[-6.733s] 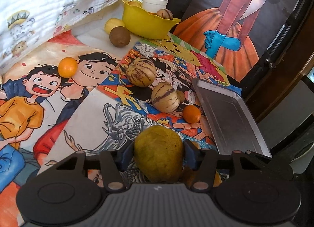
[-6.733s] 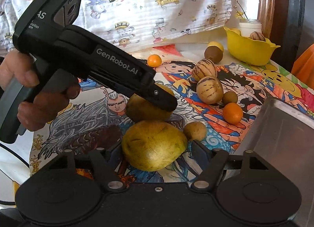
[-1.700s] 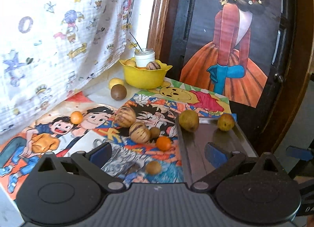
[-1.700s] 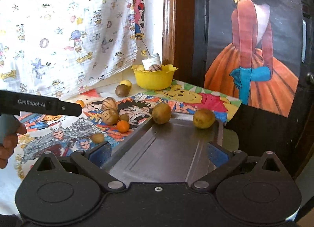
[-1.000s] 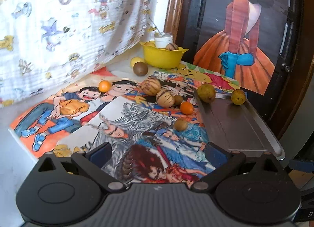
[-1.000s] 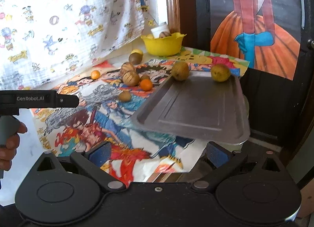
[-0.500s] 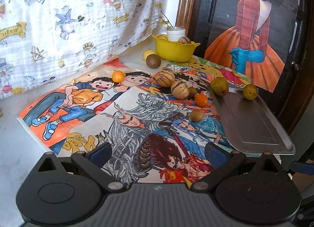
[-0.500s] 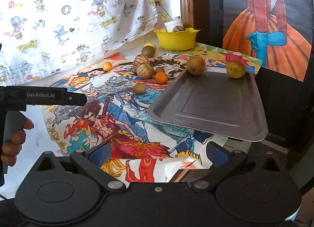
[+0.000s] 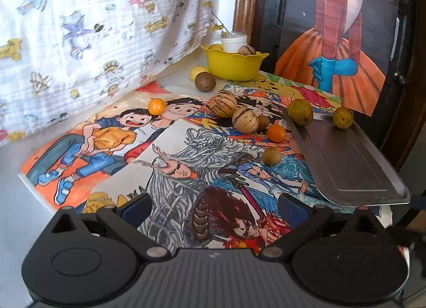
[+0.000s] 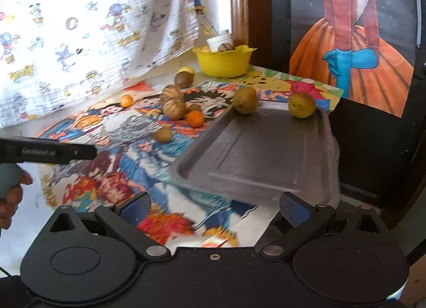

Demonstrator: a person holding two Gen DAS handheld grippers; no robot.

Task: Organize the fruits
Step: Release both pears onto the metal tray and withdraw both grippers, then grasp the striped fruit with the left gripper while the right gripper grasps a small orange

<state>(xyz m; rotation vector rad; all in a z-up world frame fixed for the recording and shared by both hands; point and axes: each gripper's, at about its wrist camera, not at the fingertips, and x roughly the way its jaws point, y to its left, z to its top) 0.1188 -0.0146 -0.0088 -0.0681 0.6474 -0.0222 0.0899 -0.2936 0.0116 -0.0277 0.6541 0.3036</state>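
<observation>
A grey metal tray (image 9: 346, 164) lies at the table's right edge with two yellow-green fruits at its far end, one (image 9: 300, 111) on the left and one (image 9: 343, 117) on the right; they also show in the right wrist view (image 10: 245, 100) (image 10: 302, 104). Two striped melons (image 9: 222, 99) (image 9: 245, 123), two small oranges (image 9: 156, 105) (image 9: 276, 132) and a small brown fruit (image 9: 271, 155) lie on the cartoon mat. My left gripper (image 9: 213, 208) is open and empty, held back above the mat's near edge. My right gripper (image 10: 213, 205) is open and empty, in front of the tray (image 10: 253, 153).
A yellow bowl (image 9: 234, 64) with fruit and a white jar (image 9: 234, 40) stands at the back, with a brown kiwi (image 9: 205, 81) and a yellow fruit beside it. A patterned cloth (image 9: 93, 23) hangs at the left. The tray overhangs the table's right edge.
Both grippers held a yellow-green fruit earlier; those fruits now lie on the tray and both grippers are open. Both have drawn back from the table over the last second.
</observation>
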